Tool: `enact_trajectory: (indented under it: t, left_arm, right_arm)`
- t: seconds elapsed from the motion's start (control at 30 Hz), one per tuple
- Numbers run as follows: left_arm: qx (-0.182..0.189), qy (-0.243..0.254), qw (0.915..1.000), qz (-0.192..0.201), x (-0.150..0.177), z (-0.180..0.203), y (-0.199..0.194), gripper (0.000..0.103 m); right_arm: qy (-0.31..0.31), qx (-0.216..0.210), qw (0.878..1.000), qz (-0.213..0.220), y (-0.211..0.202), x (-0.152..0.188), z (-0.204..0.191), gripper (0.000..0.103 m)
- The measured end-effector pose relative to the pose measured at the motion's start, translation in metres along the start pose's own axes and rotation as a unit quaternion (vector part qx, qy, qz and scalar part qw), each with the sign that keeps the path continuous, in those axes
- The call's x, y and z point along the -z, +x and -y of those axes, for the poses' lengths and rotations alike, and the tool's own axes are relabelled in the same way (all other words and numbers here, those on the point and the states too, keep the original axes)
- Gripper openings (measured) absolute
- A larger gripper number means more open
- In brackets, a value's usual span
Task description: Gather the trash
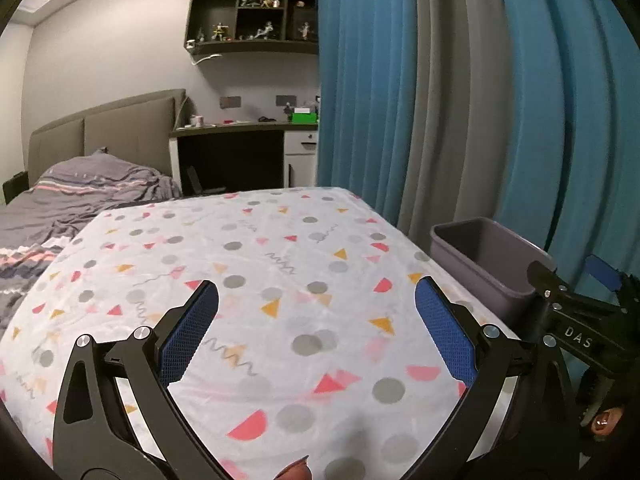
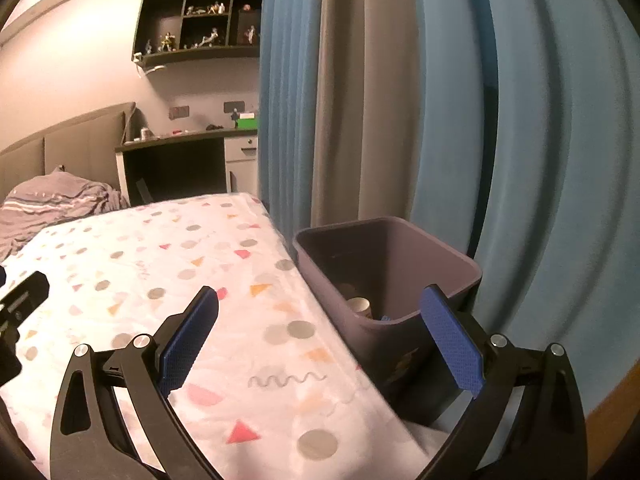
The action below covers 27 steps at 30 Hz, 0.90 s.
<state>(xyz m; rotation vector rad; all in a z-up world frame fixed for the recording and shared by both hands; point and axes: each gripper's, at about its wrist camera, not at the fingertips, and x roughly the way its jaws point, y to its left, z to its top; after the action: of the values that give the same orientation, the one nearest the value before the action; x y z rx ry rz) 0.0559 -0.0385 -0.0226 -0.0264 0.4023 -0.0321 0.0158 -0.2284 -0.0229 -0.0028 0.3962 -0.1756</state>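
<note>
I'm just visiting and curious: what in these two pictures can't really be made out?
- Bin contents, right wrist view: near wall hides all but a cup-like item.
- Bin interior, left wrist view: hidden by the angle.
- Shelf figurines: too small.
- Right gripper, left wrist view: cut off by the edge.

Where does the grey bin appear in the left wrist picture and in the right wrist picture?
Left wrist view: the bin is at the right edge, beside the patterned table, in front of the blue curtain.
Right wrist view: the bin is at the centre right, its inside visible with a paper cup.
Shared landmark: the wall shelf with figurines, top of both pictures.
</note>
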Motion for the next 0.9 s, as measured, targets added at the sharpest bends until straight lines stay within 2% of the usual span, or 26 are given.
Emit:
enact_trajectory:
  t: [0.47, 0.9]
  left_arm:
    - [-0.001, -0.008, 1.0000, 0.002, 0.012, -0.021, -0.034, 0.097]
    - [0.009, -0.015, 0.9998, -0.004, 0.015, -0.020, -0.038, 0.097]
  right_arm:
    - [0.005, 0.001, 1.000, 0.027, -0.046, 0.004, -0.022, 0.097]
    - [0.000, -0.002, 0.999, 0.032, -0.053, 0.009, -0.026, 0.097]
